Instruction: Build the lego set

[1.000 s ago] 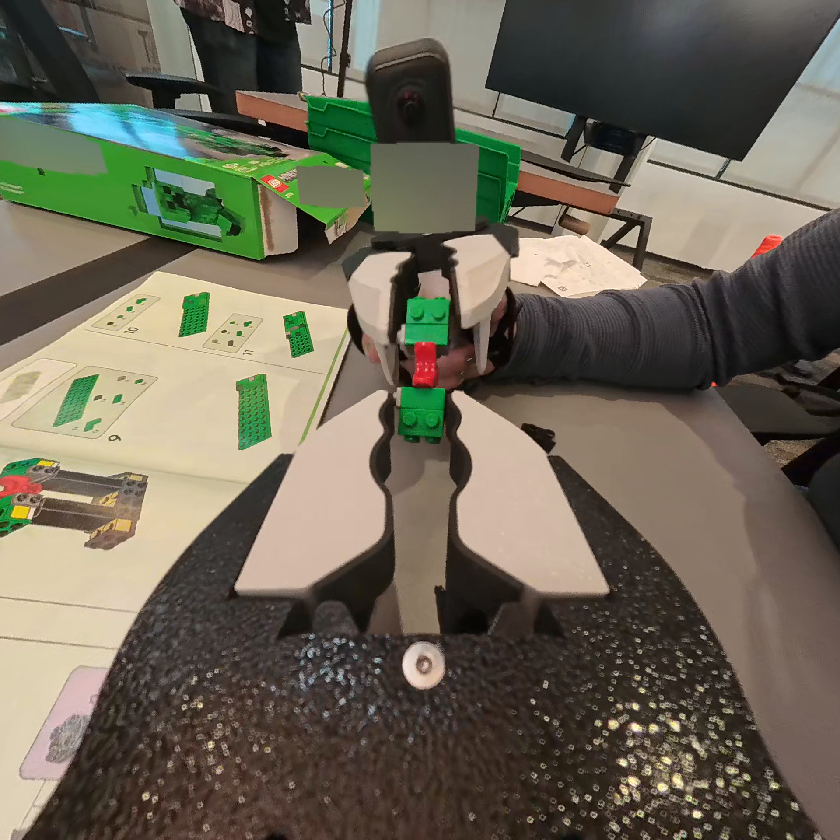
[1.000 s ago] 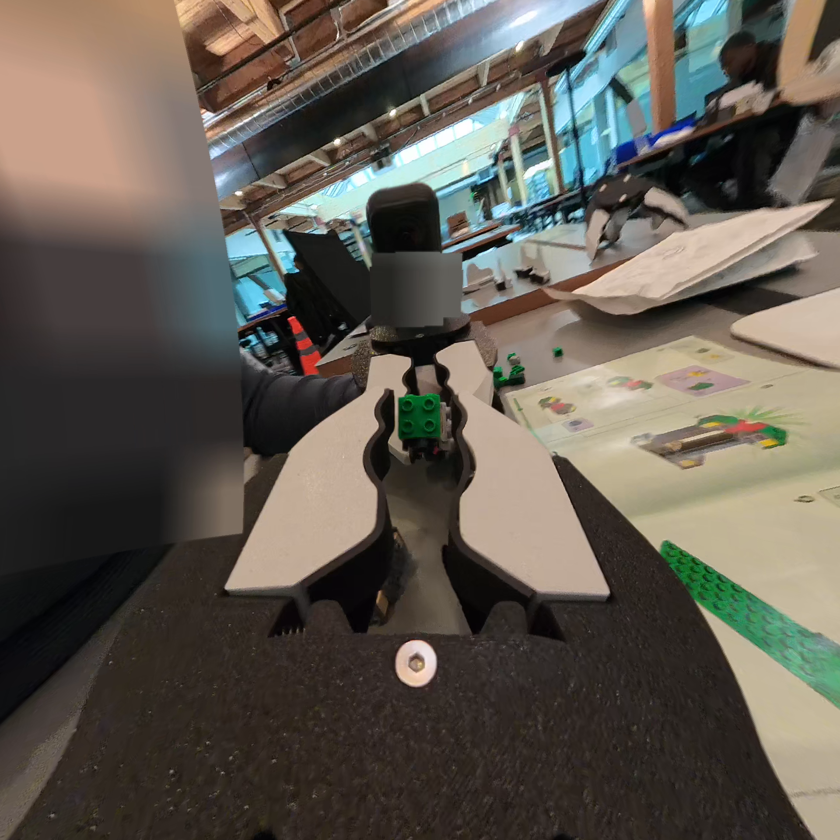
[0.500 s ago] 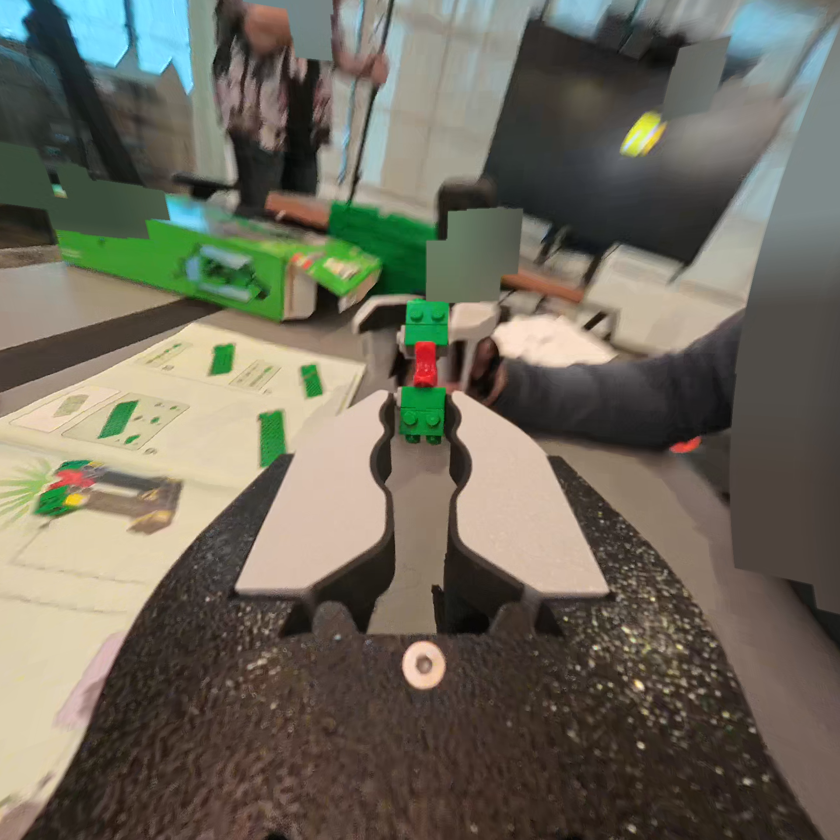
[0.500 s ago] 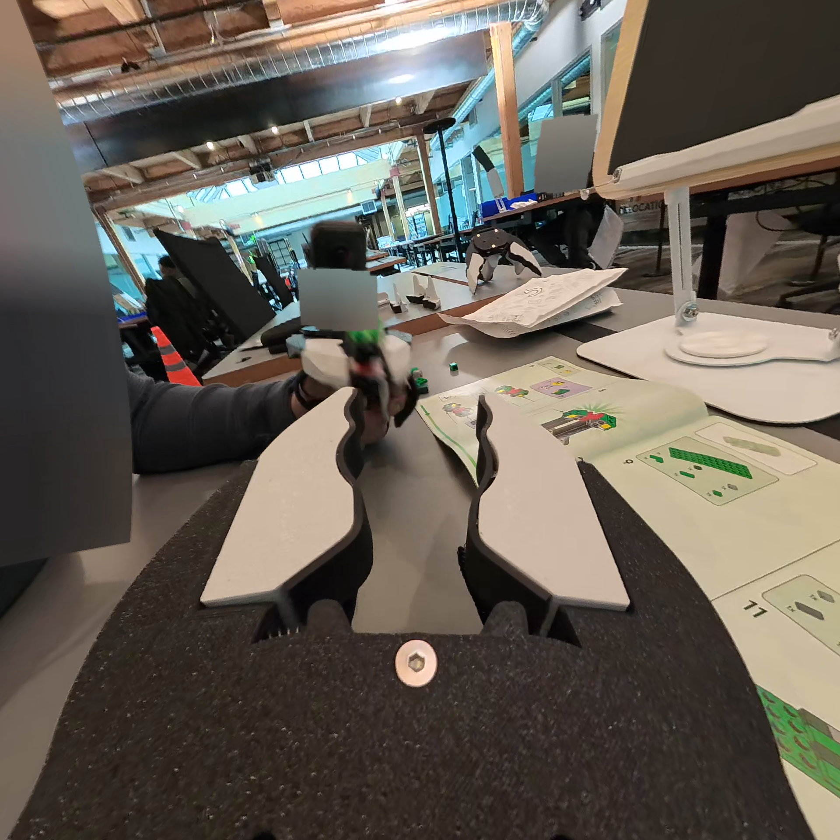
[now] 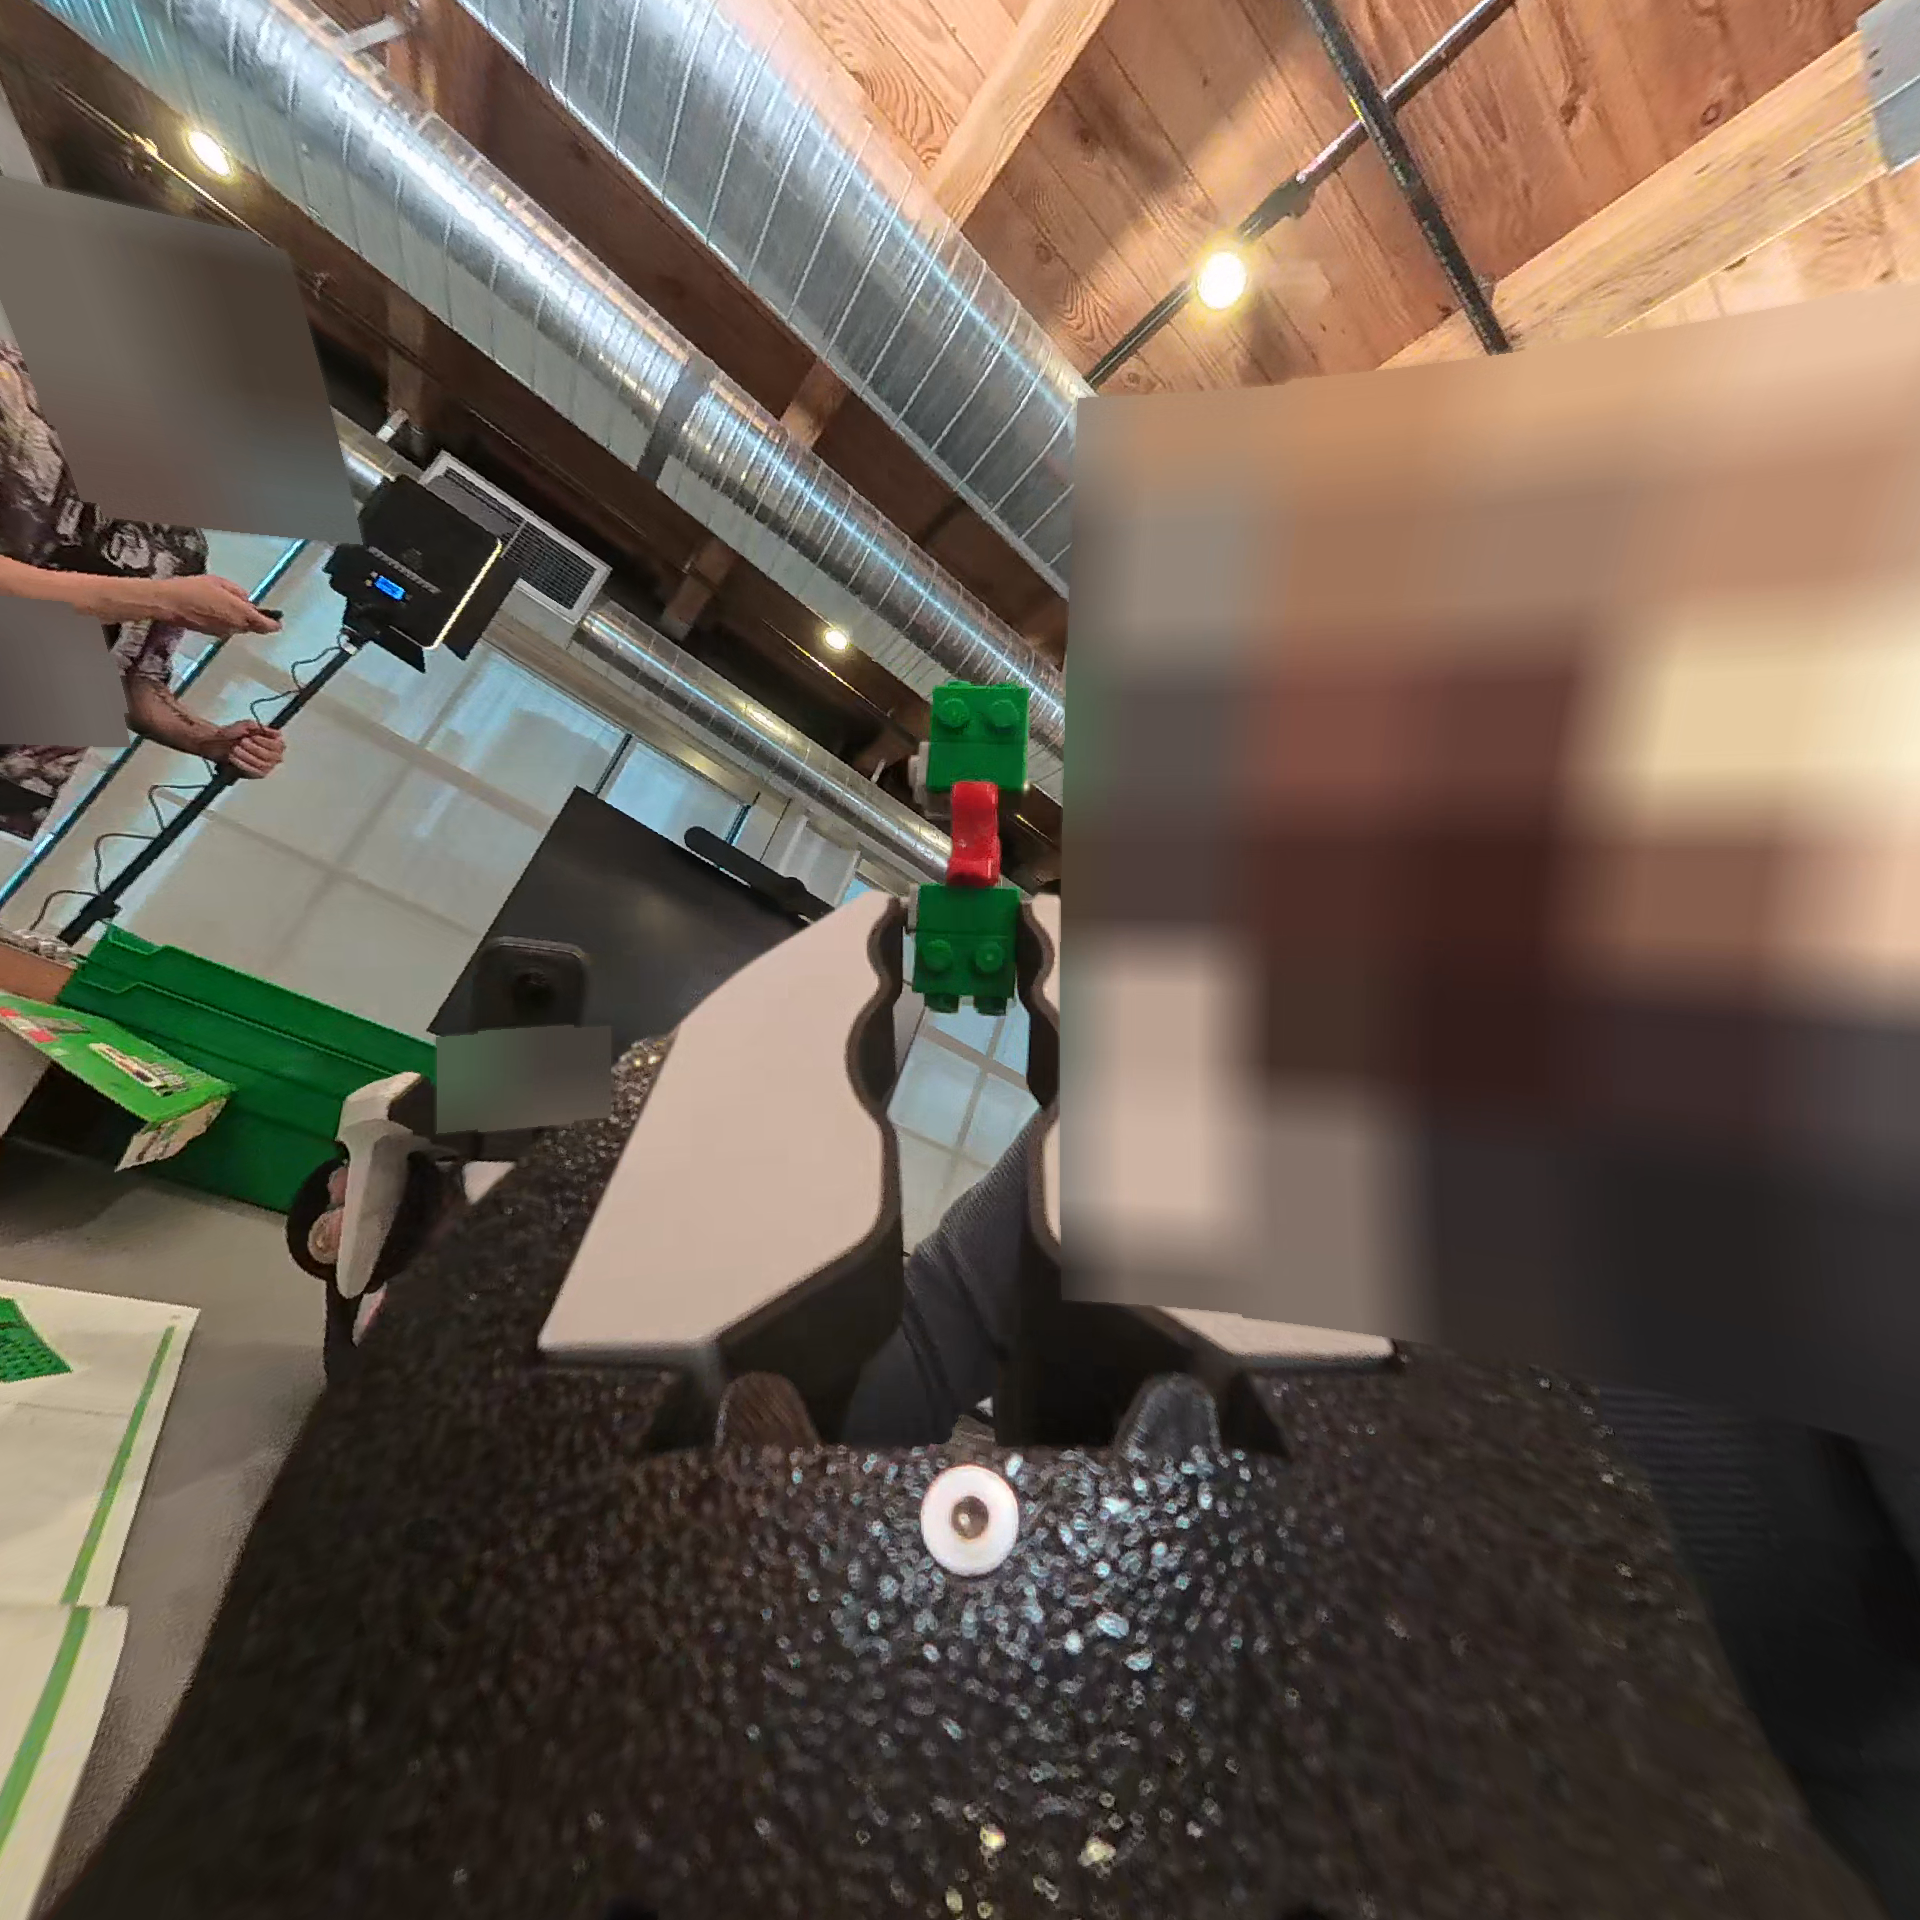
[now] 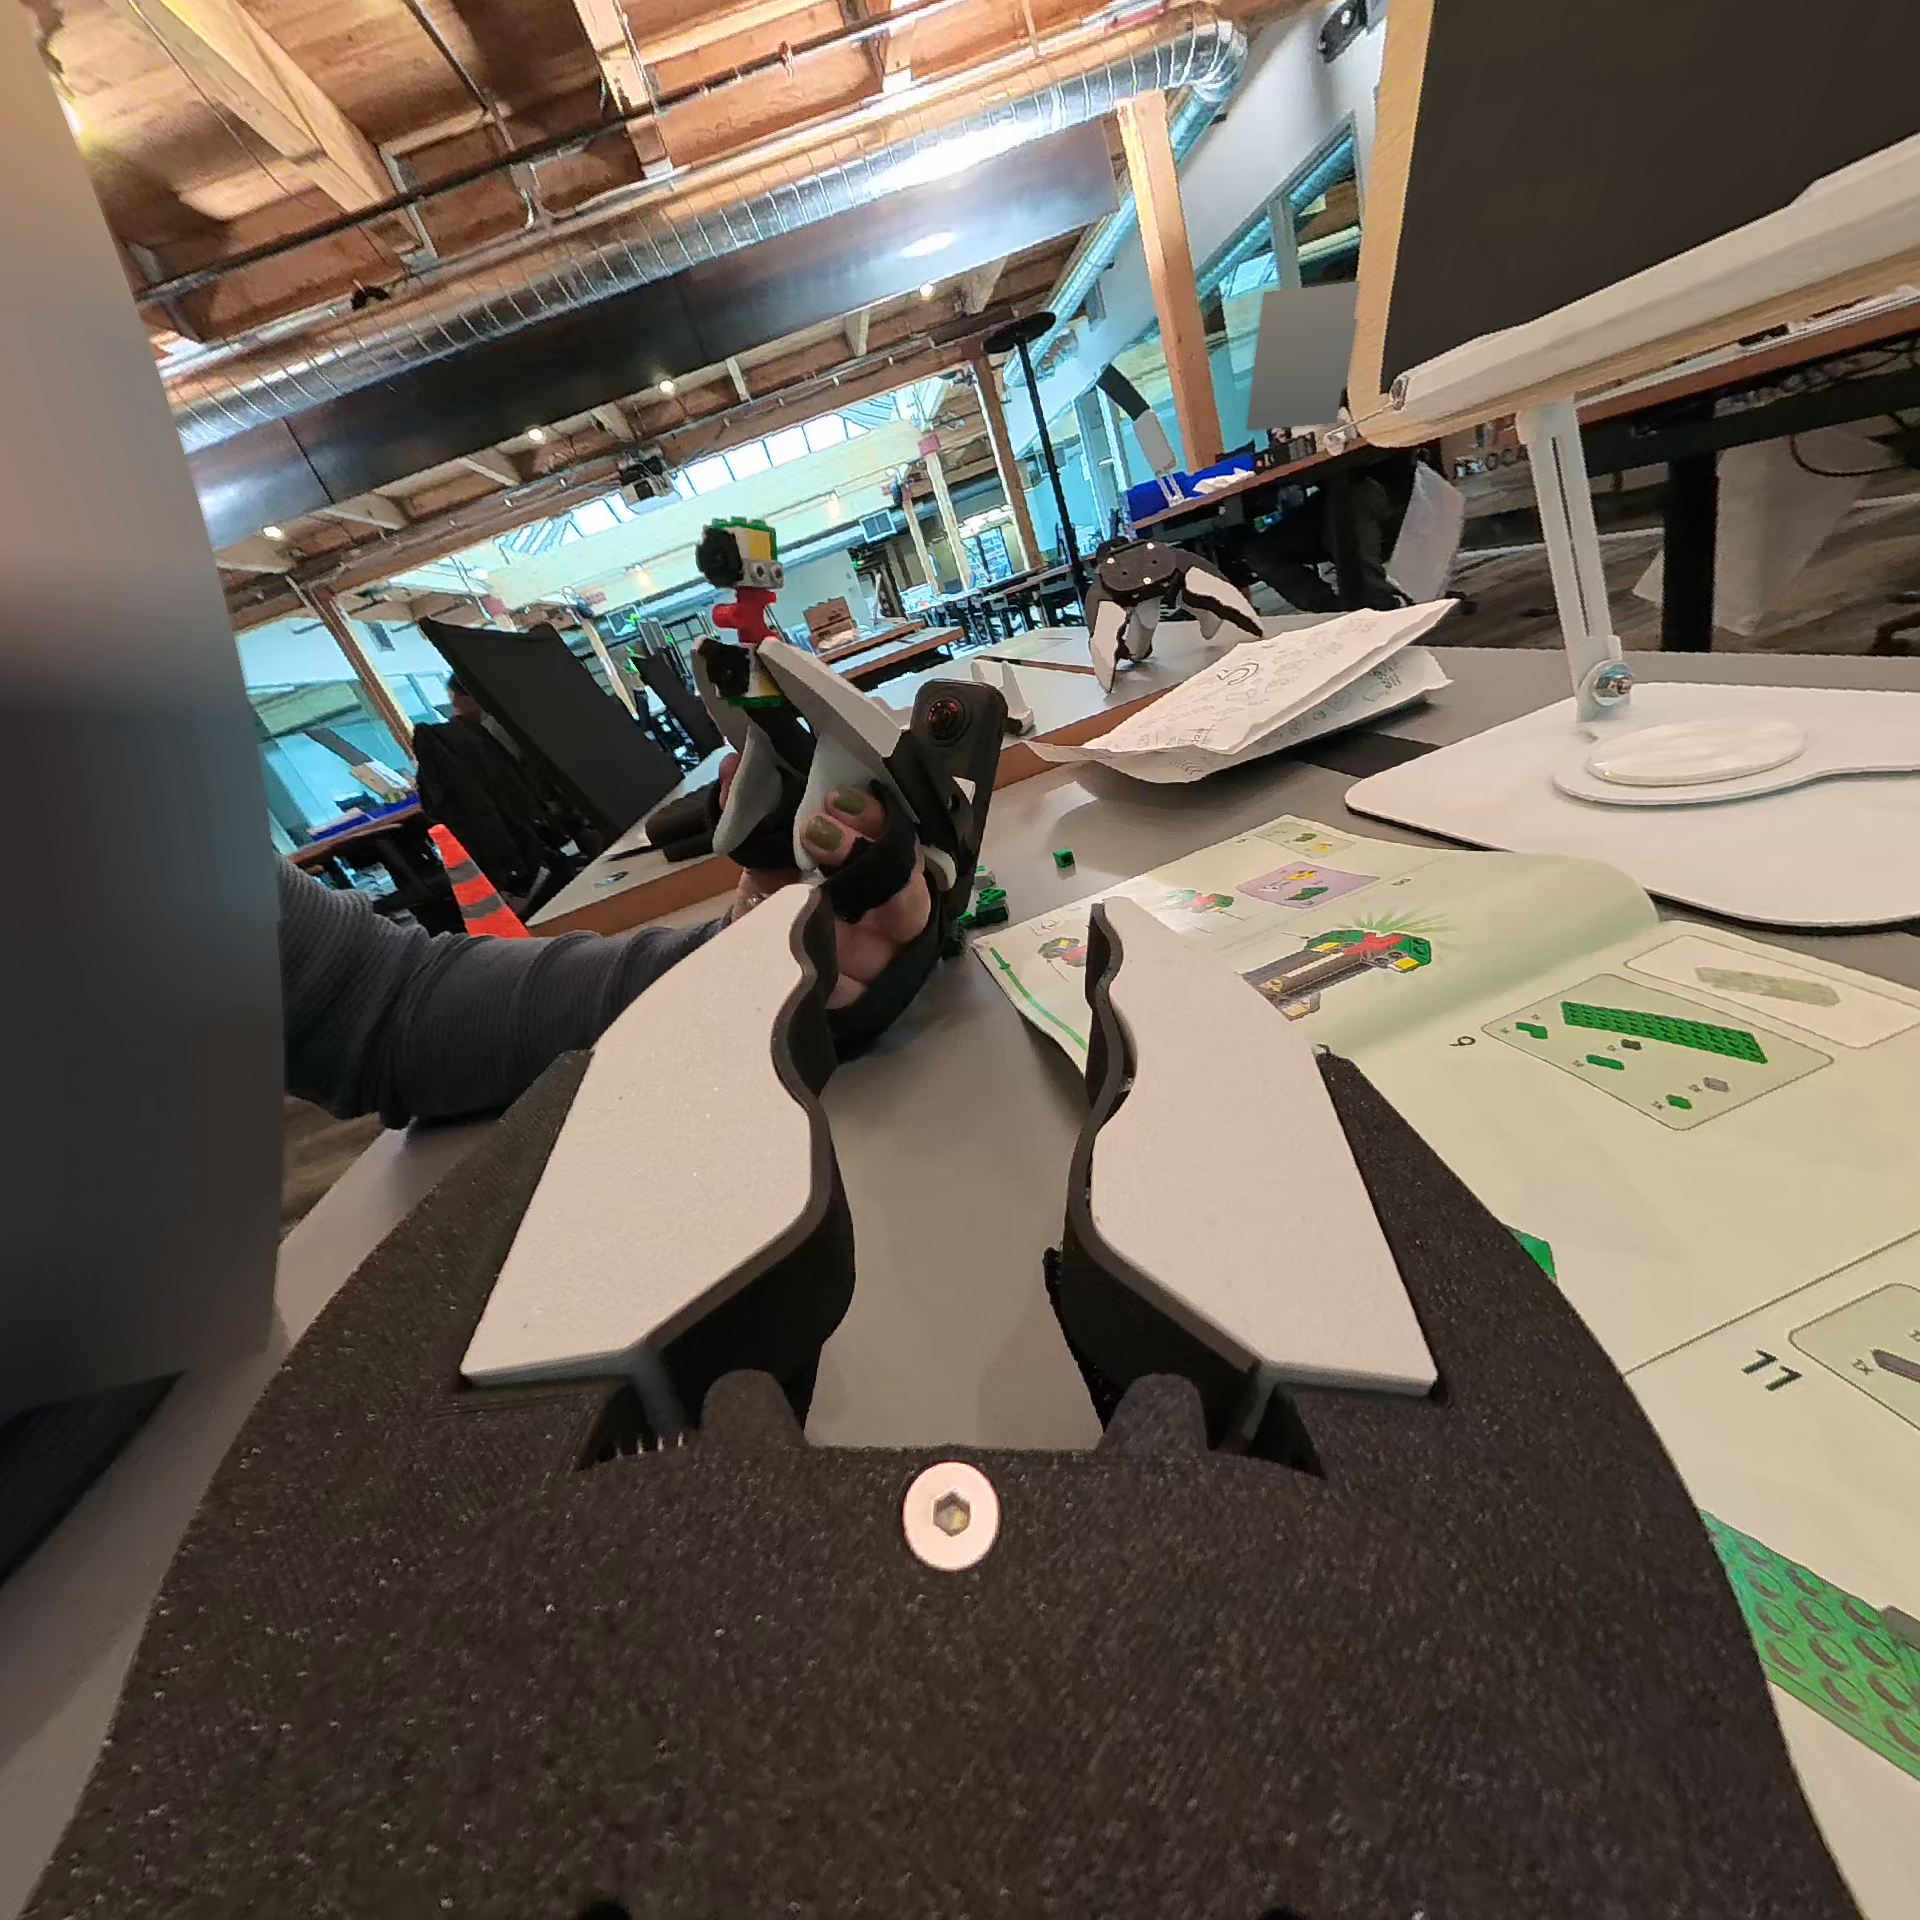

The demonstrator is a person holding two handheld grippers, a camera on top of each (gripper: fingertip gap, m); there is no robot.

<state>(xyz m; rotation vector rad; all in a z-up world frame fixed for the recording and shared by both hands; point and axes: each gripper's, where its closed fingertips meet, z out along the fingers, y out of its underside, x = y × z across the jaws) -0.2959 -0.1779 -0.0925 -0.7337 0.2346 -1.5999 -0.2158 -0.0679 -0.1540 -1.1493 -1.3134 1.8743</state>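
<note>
My left gripper [image 5: 961, 925] is shut on the lower green brick [image 5: 961, 951] of a small lego assembly. A red piece [image 5: 975, 842] joins it to an upper green brick [image 5: 979, 738]. The gripper is raised and tilted up towards the ceiling. In the right wrist view the left gripper [image 6: 790, 748] holds the assembly [image 6: 743, 613] above the table, in a gloved hand. My right gripper [image 6: 956, 925] is open and empty, low over the grey table [image 6: 935, 1195], set back from the assembly. Its side shows in the left wrist view [image 5: 364, 1184].
An open instruction booklet [image 6: 1455, 1039] lies to the right, with a green plate [image 6: 1818, 1642] on it. Loose green pieces [image 6: 982, 904] lie behind the hand. A white stand base [image 6: 1662, 790] and crumpled paper [image 6: 1247, 696] sit farther back. A green box [image 5: 114, 1070] and green bin [image 5: 239, 1049] are to the left. Spacing between my two grippers at the tips: around 15 cm.
My right gripper let go of the upper green brick, opened and drew back. My left gripper rose and tilted upward with the assembly still in it.
</note>
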